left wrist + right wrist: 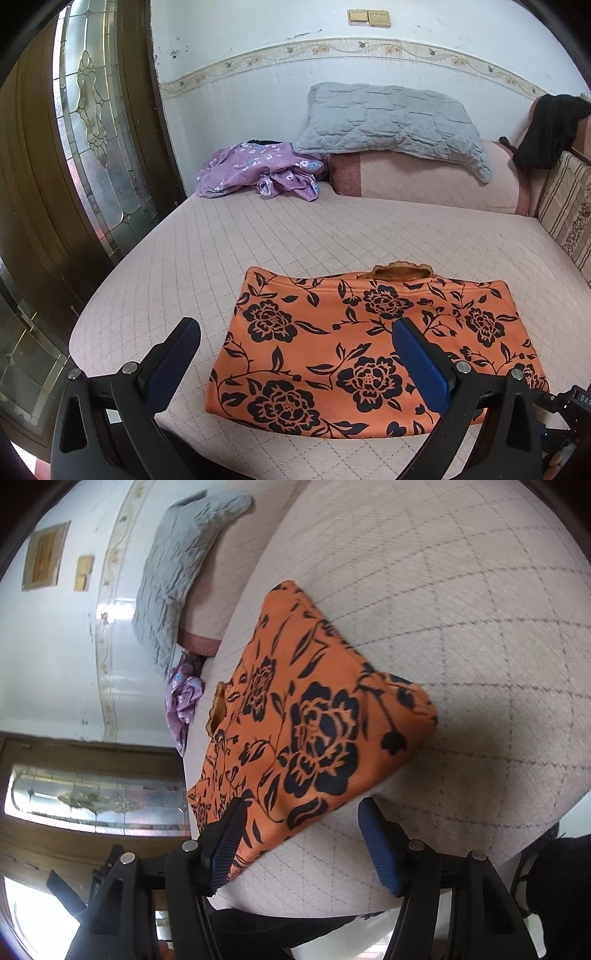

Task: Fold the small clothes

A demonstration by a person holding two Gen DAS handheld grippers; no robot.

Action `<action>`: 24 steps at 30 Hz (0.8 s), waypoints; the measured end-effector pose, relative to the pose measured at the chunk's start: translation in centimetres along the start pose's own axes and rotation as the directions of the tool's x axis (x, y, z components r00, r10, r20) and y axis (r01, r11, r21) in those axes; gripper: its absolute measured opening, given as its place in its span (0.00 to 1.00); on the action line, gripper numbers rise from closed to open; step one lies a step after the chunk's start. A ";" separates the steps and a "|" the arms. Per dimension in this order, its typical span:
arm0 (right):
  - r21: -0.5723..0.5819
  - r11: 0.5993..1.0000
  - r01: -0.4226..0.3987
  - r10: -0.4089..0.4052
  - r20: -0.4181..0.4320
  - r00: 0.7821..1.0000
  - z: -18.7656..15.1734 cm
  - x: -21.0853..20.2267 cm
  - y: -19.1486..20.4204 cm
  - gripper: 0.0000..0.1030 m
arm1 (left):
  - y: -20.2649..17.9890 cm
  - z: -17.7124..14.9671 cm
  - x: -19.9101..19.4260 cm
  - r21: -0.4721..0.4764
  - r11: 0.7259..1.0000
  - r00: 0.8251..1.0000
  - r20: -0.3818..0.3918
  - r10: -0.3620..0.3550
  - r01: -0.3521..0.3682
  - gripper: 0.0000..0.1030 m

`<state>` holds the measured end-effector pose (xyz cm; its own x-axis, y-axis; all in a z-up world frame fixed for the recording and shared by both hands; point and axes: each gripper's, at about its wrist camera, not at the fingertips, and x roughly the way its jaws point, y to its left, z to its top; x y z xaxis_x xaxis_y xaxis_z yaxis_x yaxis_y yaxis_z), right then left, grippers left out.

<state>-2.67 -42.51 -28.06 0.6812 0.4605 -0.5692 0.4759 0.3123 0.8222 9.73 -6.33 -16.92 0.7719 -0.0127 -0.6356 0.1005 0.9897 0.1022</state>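
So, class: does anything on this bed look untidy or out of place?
Yes. The purple floral garment lies crumpled in a heap by the grey pillow, unlike the orange floral garment, which lies folded flat.

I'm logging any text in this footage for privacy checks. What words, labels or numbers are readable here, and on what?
"DAS", cut off by the frame edge: on a black device at the right edge of the left wrist view, beside the orange floral garment.
Nothing else is readable in either view.
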 end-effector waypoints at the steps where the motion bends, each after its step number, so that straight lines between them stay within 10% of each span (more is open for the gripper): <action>1: 0.009 1.000 0.000 0.000 0.000 1.000 0.0 0.1 -0.1 0.64 | -0.1 -0.1 0.3 0.006 1.000 1.000 -0.005 0.000 0.000 1.00; 24: 0.039 0.999 -0.014 0.015 -0.013 1.000 0.8 1.1 -0.3 0.64 | -3.5 -1.4 2.3 0.083 0.995 0.995 -0.084 -0.054 0.061 1.00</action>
<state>-1.64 -42.75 -28.98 0.6811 0.4754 -0.5569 0.4874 0.2732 0.8293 10.30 -9.60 -19.82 0.7099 -0.0542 -0.7022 0.1995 0.9717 0.1267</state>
